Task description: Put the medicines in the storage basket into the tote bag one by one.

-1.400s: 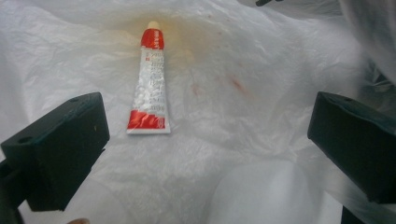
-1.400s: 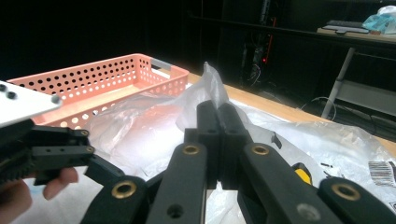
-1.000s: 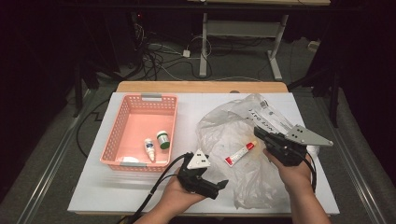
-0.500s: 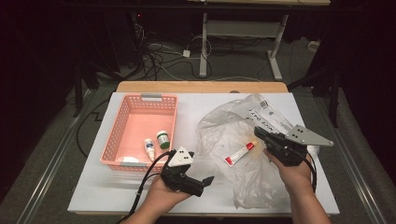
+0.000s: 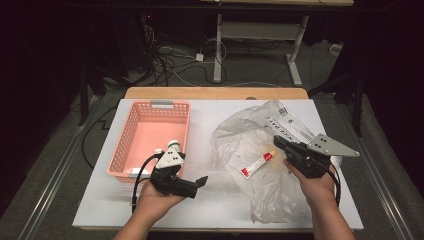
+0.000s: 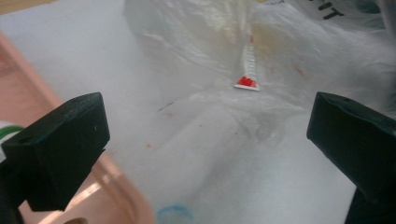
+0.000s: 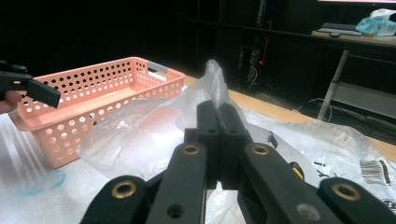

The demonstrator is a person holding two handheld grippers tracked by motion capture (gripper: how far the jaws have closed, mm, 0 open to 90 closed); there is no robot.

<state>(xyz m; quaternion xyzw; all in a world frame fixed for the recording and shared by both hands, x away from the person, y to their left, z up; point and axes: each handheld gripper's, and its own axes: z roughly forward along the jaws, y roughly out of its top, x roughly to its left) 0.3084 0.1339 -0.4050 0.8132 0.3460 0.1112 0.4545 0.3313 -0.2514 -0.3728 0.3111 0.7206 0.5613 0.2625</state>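
The right gripper [image 5: 278, 142] is seen in the high view held over the clear plastic bag [image 5: 260, 150], and in the right gripper view its jaws are pressed together with a peak of the bag's film pinched between them. The left gripper [image 5: 202, 181] is held near the front of the white table [image 5: 210, 115], just beside the pink basket [image 5: 131, 150], with its jaws spread wide and nothing between them, as is shown in the left gripper view.

In the basket, a small white bottle with a green band [image 5: 173, 145] is stood beside another small white item; the rest is hidden by the left gripper. Inside the bag, a white tube with a red cap and red end [image 5: 256, 164] is laid flat on the table.

The tube is placed between the two grippers, close below and to the left of the right gripper's jaws and apart from the left gripper, whose open jaws are pointed toward it.

The pinch on the film is made plain by the right gripper view, while the tube's red crimped end [image 6: 247, 82] is shown through the film by the left gripper view.
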